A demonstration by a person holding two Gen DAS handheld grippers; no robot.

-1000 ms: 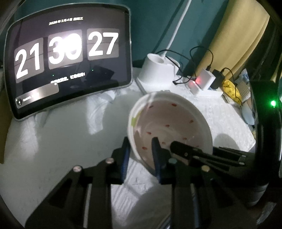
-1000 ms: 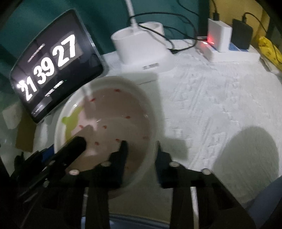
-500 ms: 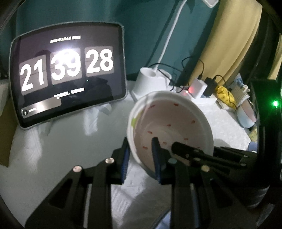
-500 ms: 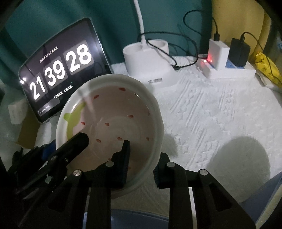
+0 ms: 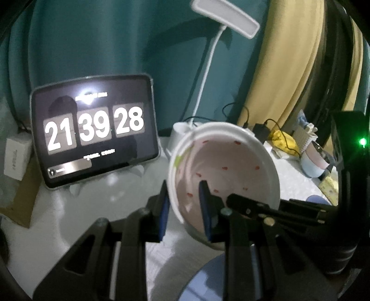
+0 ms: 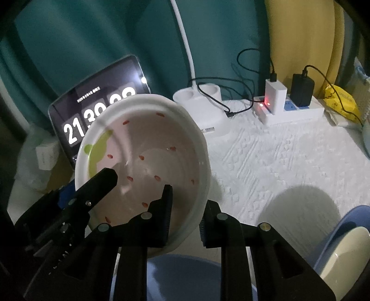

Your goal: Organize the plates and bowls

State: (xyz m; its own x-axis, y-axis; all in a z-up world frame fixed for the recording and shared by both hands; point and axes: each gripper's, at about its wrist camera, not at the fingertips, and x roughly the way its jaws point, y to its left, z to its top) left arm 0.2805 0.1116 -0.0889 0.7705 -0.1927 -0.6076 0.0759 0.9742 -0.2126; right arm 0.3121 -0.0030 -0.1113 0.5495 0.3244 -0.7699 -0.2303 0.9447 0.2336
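item: white bowl (image 6: pixel 148 166), red flecks and a green motif inside, pale pink interior. location: held in the air above the white textured cloth on the table (image 6: pixel 289 162), tilted so its mouth faces both cameras; not resting on anything.

grip, left: left gripper (image 5: pixel 185 206) has narrow jaws pinching the bowl's wall on the bowl's left side, one finger outside the rim, one inside.

grip, right: right gripper (image 6: pixel 185 208) has narrow jaws that have just been closing, the bowl's wall between them on the opposite side, one finger inside, one outside. each gripper shows in the other's view as a dark beak reaching into the bowl.

key relation: the bowl lies straight ahead of both pairs of jaws, rim spanning from one to the other, so neither hand is nearer; the load is shared. judgement: the coming move depends on both hands travelling together, or the rim will twist out of a pinch.

below: blue plate (image 6: pixel 185 273) directly under the bowl at the lower edge, a likely stacking spot. a cream dish (image 6: pixel 344 252) sits on another blue piece at lower right.

beyond: tablet clock (image 5: pixel 94 139), white desk lamp (image 5: pixel 226 20) with its base (image 6: pixel 208 108), power strip with chargers (image 6: pixel 289 108), yellow packet (image 6: pixel 340 101), teal curtain (image 5: pixel 115 41).
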